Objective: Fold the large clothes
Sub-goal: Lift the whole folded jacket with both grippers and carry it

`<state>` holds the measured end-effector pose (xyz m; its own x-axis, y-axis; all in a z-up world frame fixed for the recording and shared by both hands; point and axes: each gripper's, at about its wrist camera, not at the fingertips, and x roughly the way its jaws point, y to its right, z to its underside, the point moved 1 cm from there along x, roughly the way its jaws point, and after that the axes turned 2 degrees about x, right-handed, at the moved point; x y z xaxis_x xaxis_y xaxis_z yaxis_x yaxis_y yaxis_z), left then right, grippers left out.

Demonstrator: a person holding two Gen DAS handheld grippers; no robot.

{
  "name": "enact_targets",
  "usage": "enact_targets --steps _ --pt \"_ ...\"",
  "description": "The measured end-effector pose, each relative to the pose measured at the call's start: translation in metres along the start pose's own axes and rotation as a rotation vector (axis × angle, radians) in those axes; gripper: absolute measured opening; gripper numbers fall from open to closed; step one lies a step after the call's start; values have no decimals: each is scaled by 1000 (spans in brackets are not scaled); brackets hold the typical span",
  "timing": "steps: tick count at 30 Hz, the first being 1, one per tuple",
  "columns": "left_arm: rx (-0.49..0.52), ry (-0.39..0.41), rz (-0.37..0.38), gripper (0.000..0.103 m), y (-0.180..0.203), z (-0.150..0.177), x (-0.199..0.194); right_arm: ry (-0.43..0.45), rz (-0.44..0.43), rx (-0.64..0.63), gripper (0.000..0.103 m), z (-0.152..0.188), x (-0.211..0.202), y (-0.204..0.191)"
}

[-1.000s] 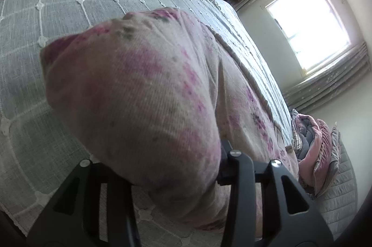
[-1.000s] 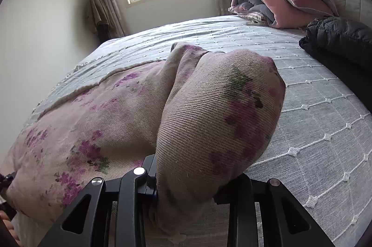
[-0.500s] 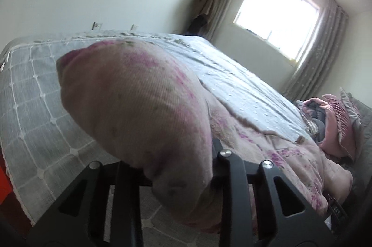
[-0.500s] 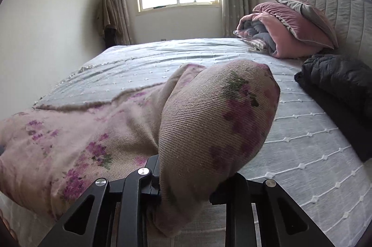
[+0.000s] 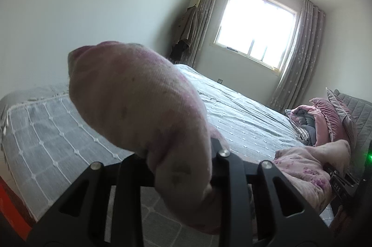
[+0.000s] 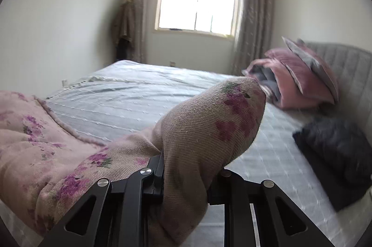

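Observation:
The garment is a pale pink cloth with purple flowers (image 5: 139, 107). In the left wrist view a bunched fold of it bulges up over my left gripper (image 5: 180, 154), which is shut on it above the grey bedspread (image 5: 244, 121). The cloth hides the fingertips. In the right wrist view another fold of the garment (image 6: 209, 126) sits between the jaws of my right gripper (image 6: 188, 168), which are closing and pressing on it. The rest of the garment (image 6: 34, 142) hangs off to the left, raised off the bed (image 6: 139, 95).
A pile of pink and grey bedding (image 6: 297, 84) leans on the grey headboard (image 6: 348, 65). A black padded jacket (image 6: 337, 154) lies on the bed's right side. A window (image 6: 200, 2) with curtains is at the far wall. Something orange (image 5: 9, 207) shows beside the bed.
Both grippers have risen with the garment in them and rolled; the cloth has lifted off the bedspread. More of the walls and window shows in both views now.

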<state>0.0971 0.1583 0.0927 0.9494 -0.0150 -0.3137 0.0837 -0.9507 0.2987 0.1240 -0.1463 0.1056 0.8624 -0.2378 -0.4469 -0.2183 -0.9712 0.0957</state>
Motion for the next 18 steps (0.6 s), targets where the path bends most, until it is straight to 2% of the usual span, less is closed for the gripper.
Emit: enact_targets --steps 2,5,9,12,15,16,18 --pt "3 24 -4 29 -19 -19 -1 31 -37 -55 21 -19 1 -32" --pt "25 83 -52 29 -57 -50 -2 74 -105 -134 21 -55 10 -93" --pt "-16 165 -178 29 -131 -91 -7 124 -244 -190 20 -105 40 -197" --pt "-73 247 -317 29 -186 -112 -19 135 -381 -207 20 -139 63 -288" --pt "-131 322 -460 30 -233 -112 -33 121 -579 -154 21 -169 87 -373" --pt "-146 329 -494 31 -244 -104 -34 103 -654 -120 21 -174 100 -400" --pt "-179 312 -534 36 -263 -81 -28 27 -744 -76 24 -174 135 -449"
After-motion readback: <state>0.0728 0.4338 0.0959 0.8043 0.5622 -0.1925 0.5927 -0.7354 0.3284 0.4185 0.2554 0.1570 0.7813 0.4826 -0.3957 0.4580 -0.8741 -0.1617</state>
